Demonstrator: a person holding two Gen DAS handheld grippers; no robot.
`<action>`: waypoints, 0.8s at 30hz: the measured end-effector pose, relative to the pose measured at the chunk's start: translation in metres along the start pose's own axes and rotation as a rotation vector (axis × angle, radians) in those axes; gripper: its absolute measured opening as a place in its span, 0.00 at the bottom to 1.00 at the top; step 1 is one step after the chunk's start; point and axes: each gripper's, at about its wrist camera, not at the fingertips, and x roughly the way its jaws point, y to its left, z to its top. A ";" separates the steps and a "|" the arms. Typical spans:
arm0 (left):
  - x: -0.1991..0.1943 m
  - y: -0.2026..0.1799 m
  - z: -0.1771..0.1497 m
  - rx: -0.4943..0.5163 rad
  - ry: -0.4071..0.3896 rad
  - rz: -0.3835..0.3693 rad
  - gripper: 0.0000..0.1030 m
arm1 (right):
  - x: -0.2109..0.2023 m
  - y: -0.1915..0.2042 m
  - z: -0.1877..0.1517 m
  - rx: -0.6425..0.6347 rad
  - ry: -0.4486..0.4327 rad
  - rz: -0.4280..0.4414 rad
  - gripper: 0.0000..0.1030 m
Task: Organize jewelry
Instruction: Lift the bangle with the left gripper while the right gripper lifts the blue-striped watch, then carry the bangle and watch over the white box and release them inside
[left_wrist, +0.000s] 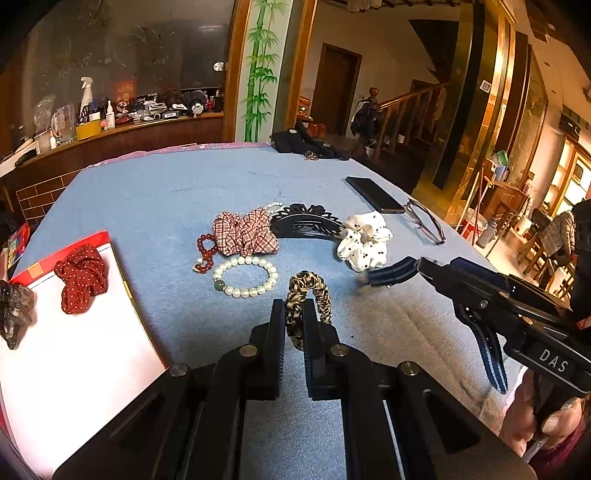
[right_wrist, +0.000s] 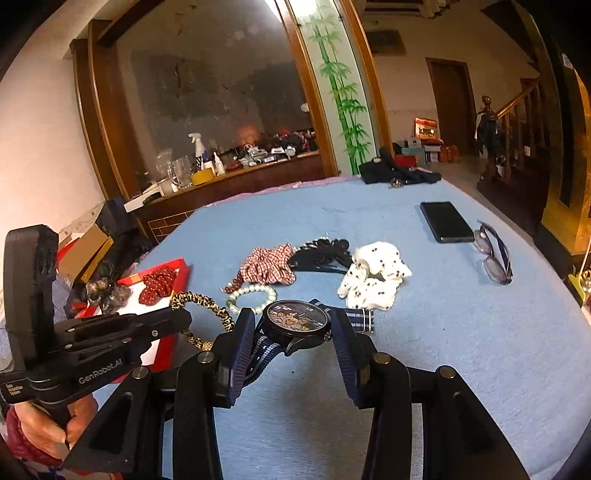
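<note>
My left gripper (left_wrist: 293, 306) is shut on a leopard-print scrunchie (left_wrist: 314, 288), which loops up out of its fingertips just above the blue cloth. My right gripper (right_wrist: 291, 326) is shut on a dark watch (right_wrist: 297, 321) with a striped blue strap, its pads on either side of the case, clear of the table. In the left wrist view the strap (left_wrist: 391, 275) hangs from the right gripper (left_wrist: 424, 266). A red-rimmed white box (left_wrist: 74, 362) at the left holds a red dotted scrunchie (left_wrist: 83, 277) and a dark brownish scrunchie (left_wrist: 14, 306).
On the blue tablecloth lie a checked red scrunchie (left_wrist: 245, 232), a pearl bracelet (left_wrist: 245, 277), a red bead bracelet (left_wrist: 207, 251), a black hair clip (left_wrist: 306, 225) and a white dotted scrunchie (left_wrist: 365, 240). Farther right lie a phone (left_wrist: 375, 194) and glasses (left_wrist: 424, 221).
</note>
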 end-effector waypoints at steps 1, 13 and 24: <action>-0.001 0.000 0.000 0.000 -0.002 0.001 0.08 | -0.001 0.002 0.000 -0.006 -0.003 -0.002 0.45; -0.018 0.017 0.000 -0.028 -0.030 0.027 0.08 | -0.006 0.017 0.006 -0.027 -0.014 0.024 0.45; -0.046 0.054 0.005 -0.084 -0.085 0.094 0.08 | -0.009 0.051 0.022 -0.085 -0.045 0.076 0.45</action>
